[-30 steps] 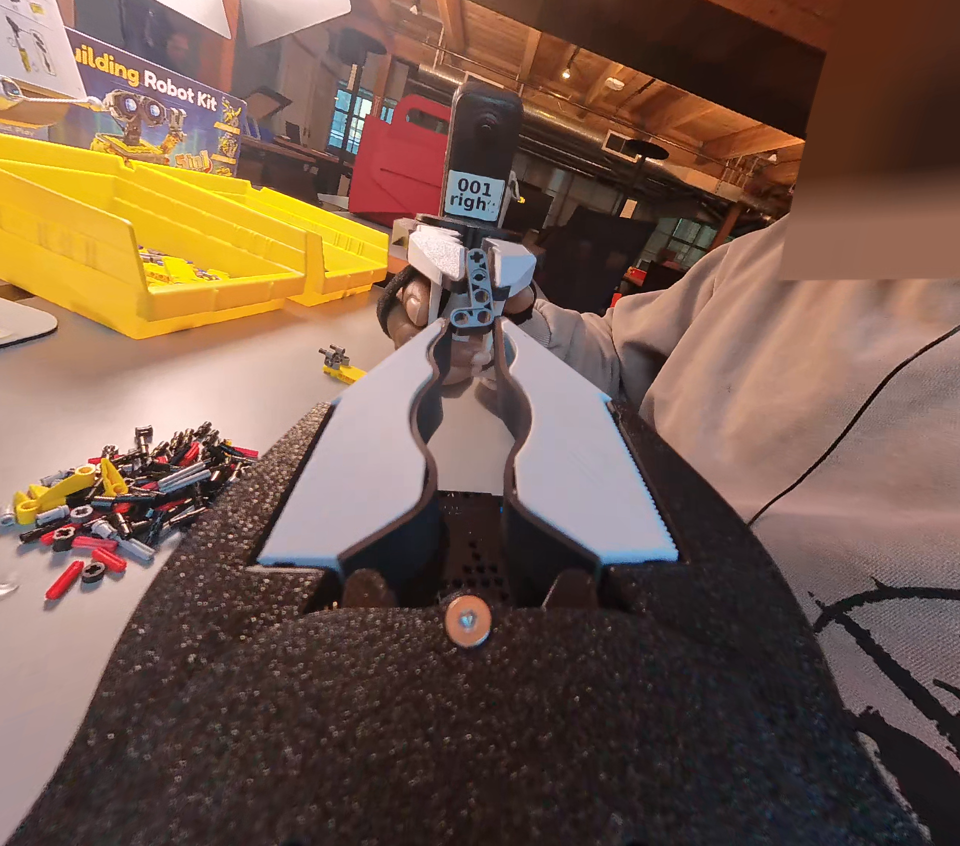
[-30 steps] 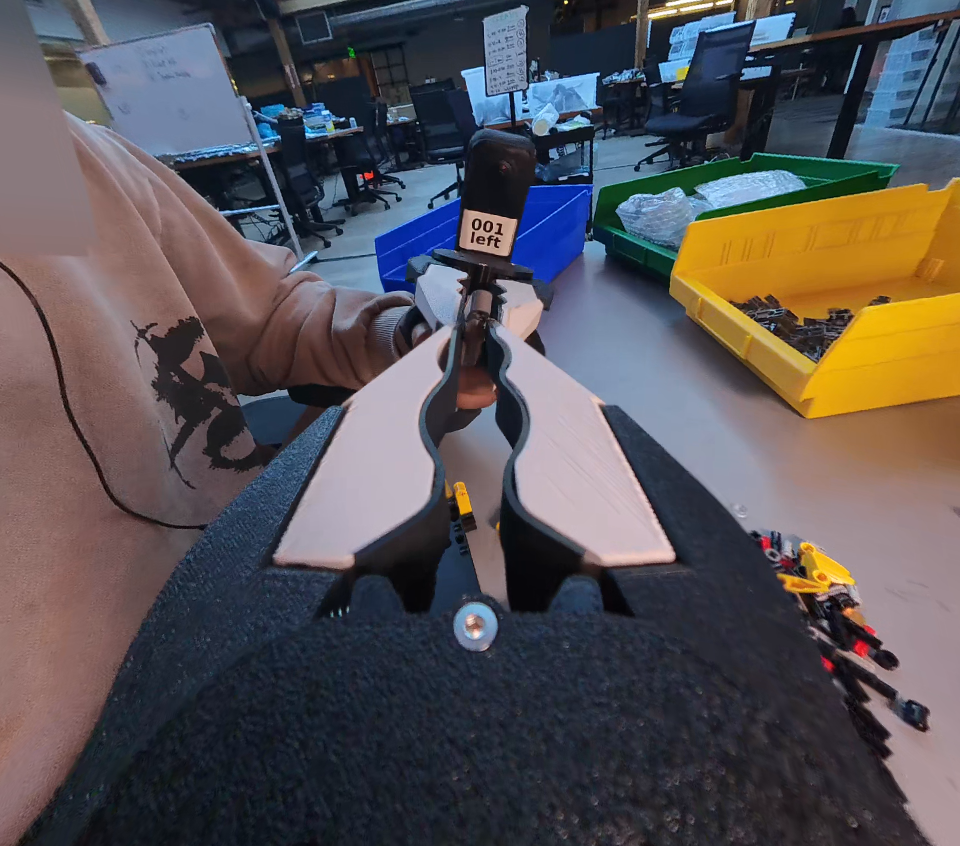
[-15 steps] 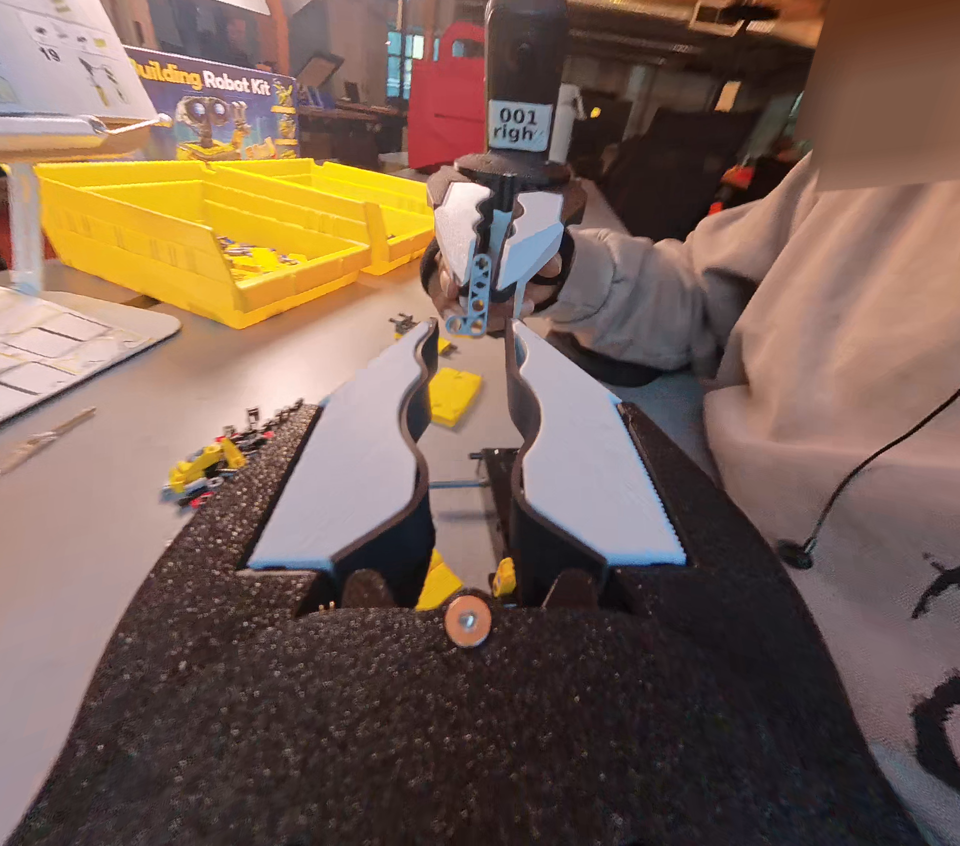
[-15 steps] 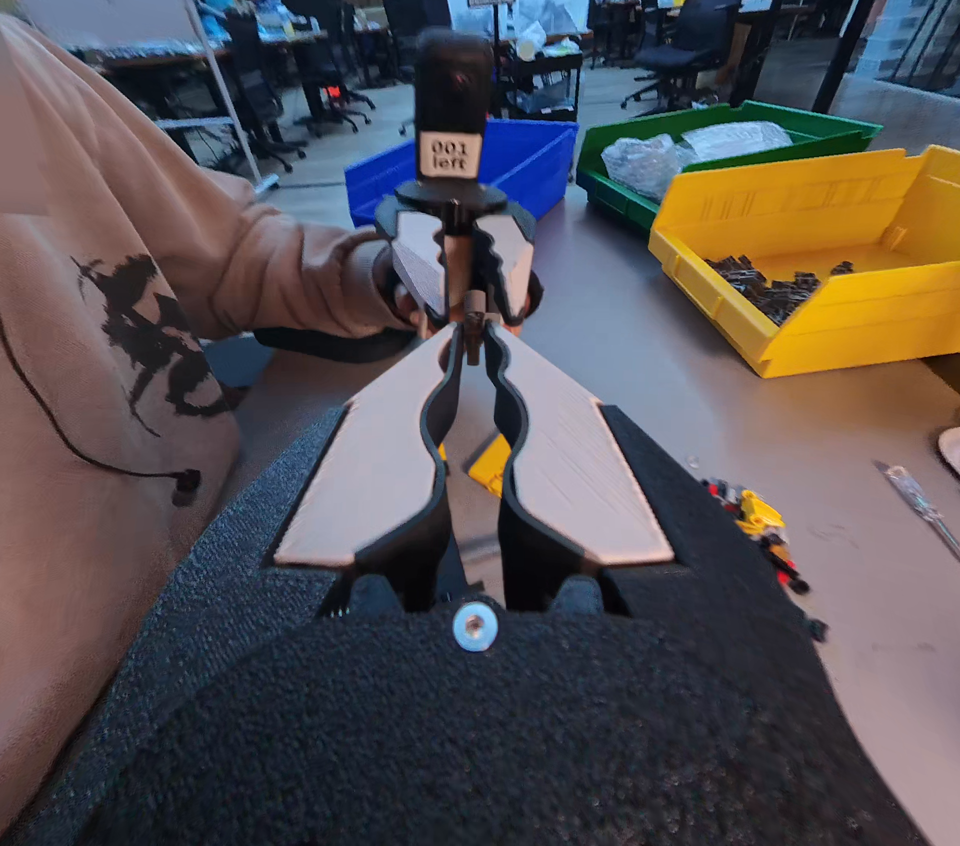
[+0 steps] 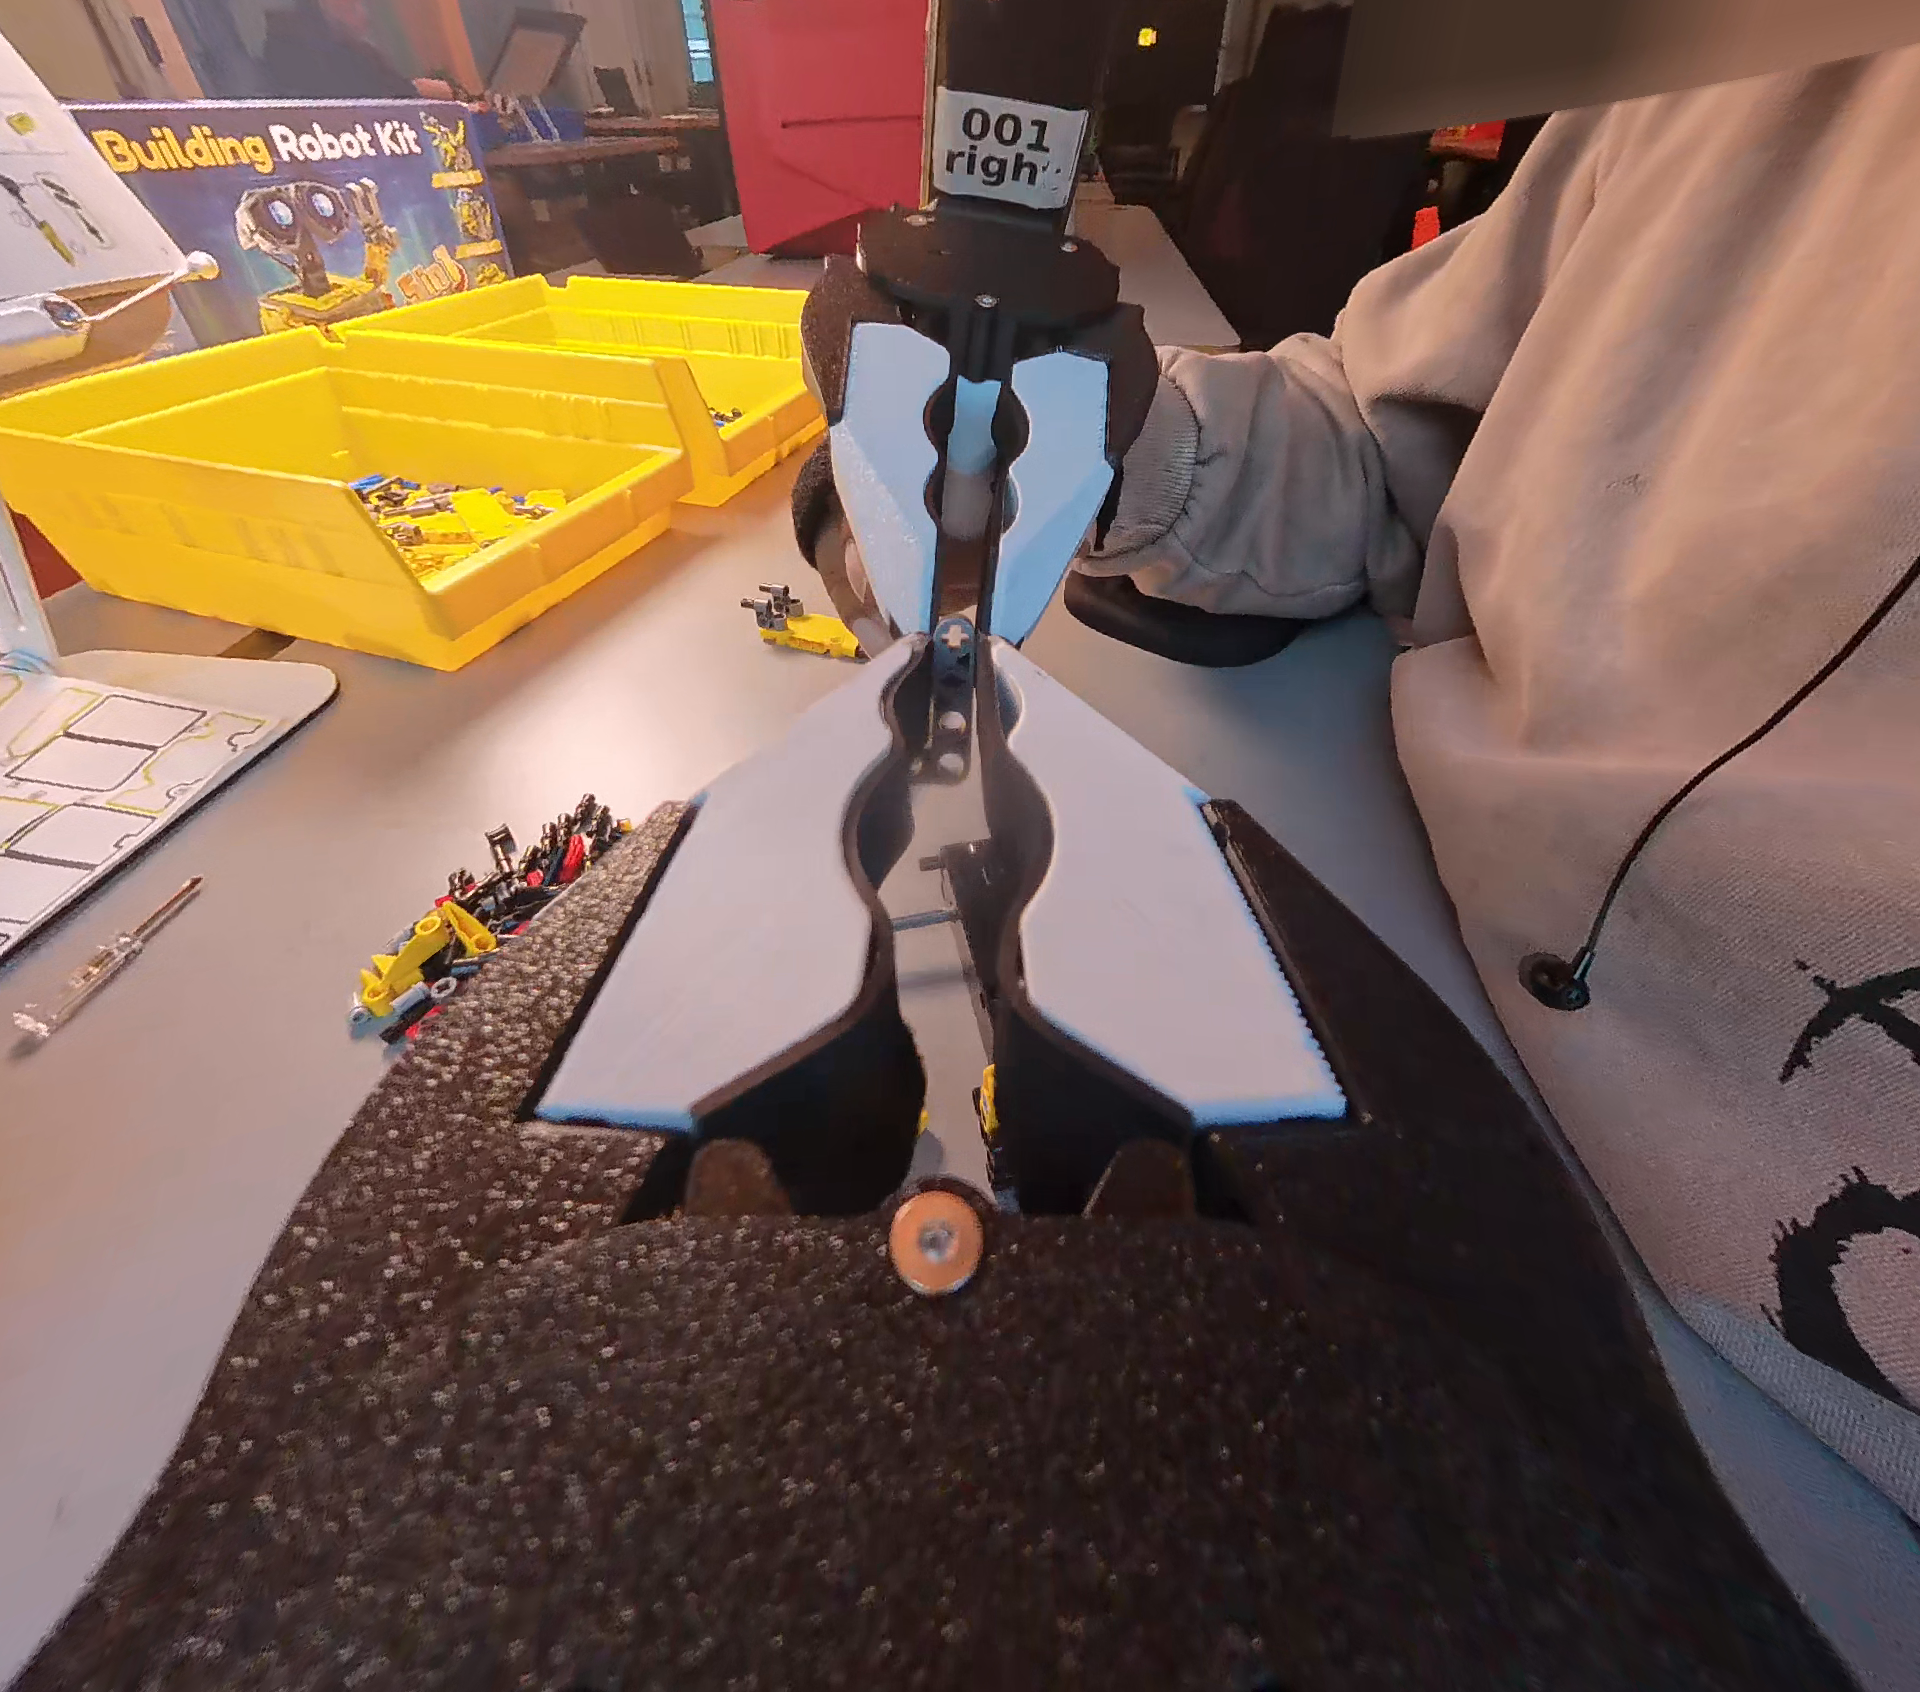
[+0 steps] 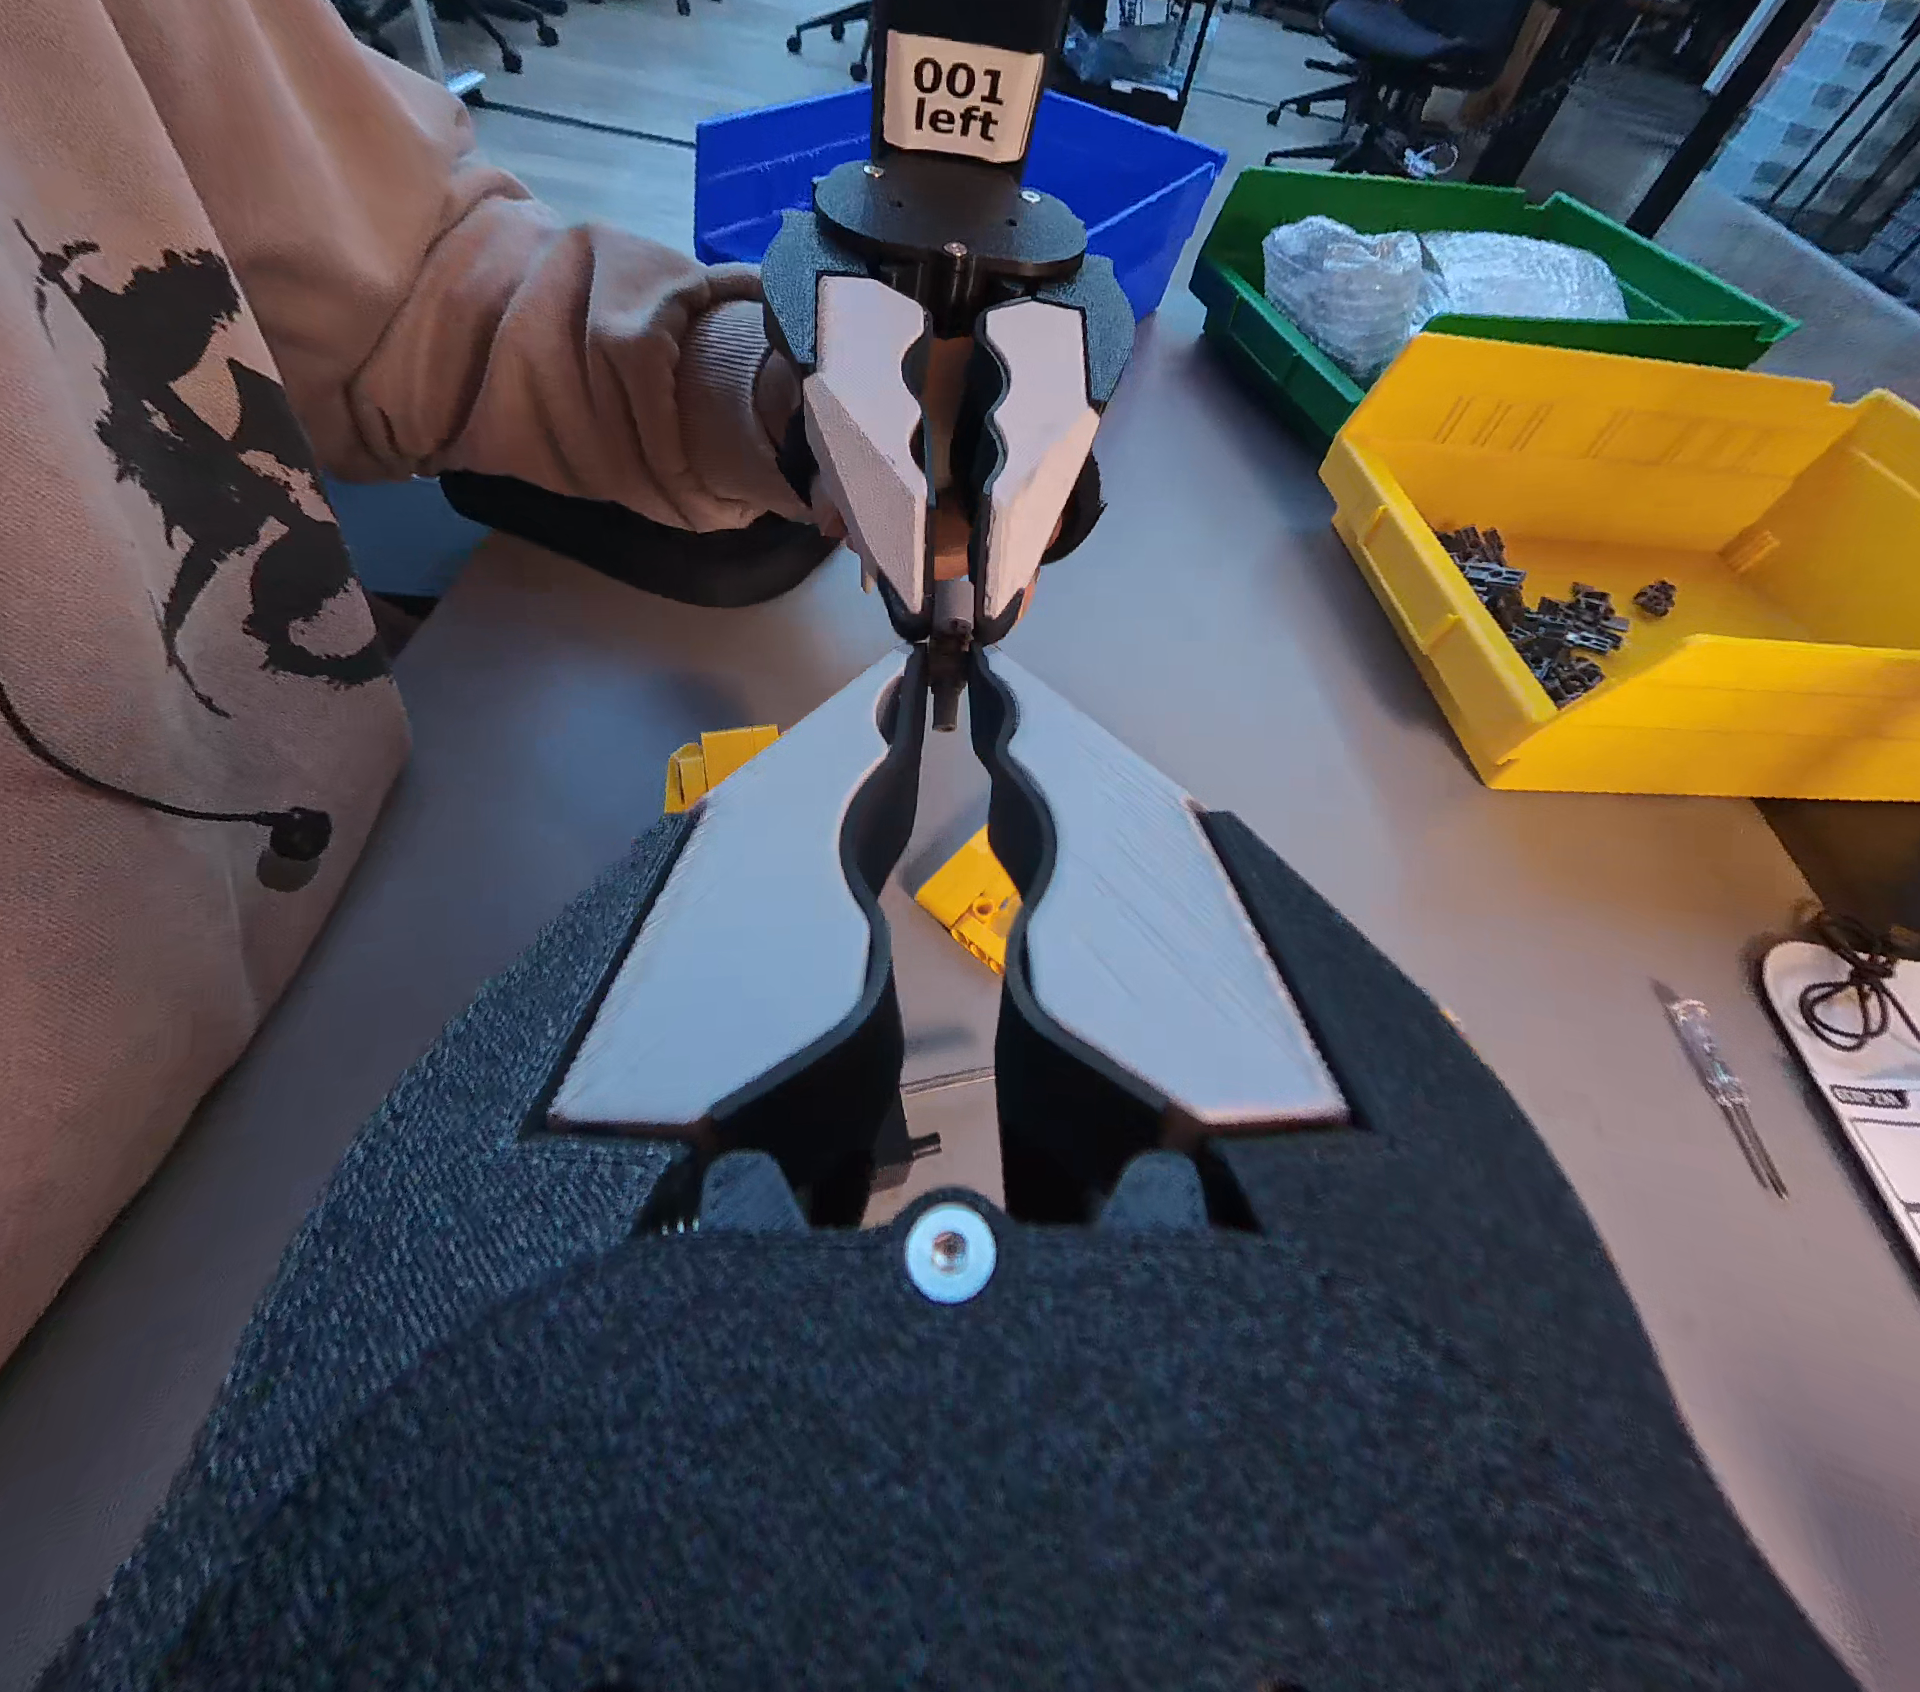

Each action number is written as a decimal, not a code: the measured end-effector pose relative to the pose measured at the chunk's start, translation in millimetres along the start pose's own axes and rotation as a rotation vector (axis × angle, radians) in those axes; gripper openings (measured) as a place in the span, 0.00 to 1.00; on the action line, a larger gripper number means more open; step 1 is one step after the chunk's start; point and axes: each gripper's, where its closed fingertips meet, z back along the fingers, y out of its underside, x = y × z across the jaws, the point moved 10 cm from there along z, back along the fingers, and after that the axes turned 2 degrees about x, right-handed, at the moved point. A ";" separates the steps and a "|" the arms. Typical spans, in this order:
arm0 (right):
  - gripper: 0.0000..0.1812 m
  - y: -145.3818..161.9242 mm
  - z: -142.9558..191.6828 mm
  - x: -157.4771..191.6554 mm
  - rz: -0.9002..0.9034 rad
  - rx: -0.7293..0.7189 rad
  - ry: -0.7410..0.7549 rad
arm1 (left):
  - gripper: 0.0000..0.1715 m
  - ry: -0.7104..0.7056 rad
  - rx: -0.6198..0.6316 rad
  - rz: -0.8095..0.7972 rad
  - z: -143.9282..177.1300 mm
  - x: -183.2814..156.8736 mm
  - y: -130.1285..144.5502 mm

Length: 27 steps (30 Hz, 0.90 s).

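Observation:
My two grippers meet tip to tip above the grey table (image 5: 582, 707). A thin grey beam with holes (image 5: 951, 712) spans between them. In the left wrist view my left gripper (image 5: 951, 666) has its fingers closed in on the beam's near part. My right gripper (image 5: 966, 619) points back at it and grips the beam's far end. In the right wrist view the beam (image 6: 945, 692) shows as a small dark piece between the tips of my right gripper (image 6: 943, 666). My left gripper (image 6: 951, 619) stands just beyond it. A person's hands and beige sleeves hold both grippers.
Yellow bins (image 5: 312, 499) with parts and a kit box (image 5: 291, 208) stand at the left. A pile of small parts (image 5: 488, 904), a screwdriver (image 5: 104, 956) and a booklet (image 5: 104, 759) lie nearby. The right wrist view shows a yellow bin (image 6: 1662, 707), a green bin (image 6: 1299, 364), a blue bin (image 6: 1122, 177) and yellow pieces (image 6: 966, 904). Only a small space, under 4 cm, lies between the two pairs of fingers. Both grippers' tips are roughly 30 cm from the screwdriver (image 5: 104, 956). It turns up in the right wrist view (image 6: 1733, 1084) as well.
Both grippers have dropped lower and come together. The left gripper, open half a second ago, has closed around the free end of the beam that the right gripper was holding.

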 end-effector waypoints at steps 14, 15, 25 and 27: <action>0.03 13.0 35.8 -30.9 -0.006 -0.080 0.145 | 0.03 -0.147 -0.096 0.063 34.8 22.5 -4.1; 0.04 15.0 36.2 -30.6 0.000 -0.070 0.160 | 0.03 -0.169 -0.070 0.062 32.3 24.7 1.2; 0.03 33.4 74.8 -56.0 0.089 0.032 0.476 | 0.04 -0.300 -0.027 0.110 27.9 35.2 18.7; 0.03 38.4 90.0 -67.1 0.110 0.085 0.630 | 0.04 -0.298 -0.017 0.113 25.5 34.9 20.0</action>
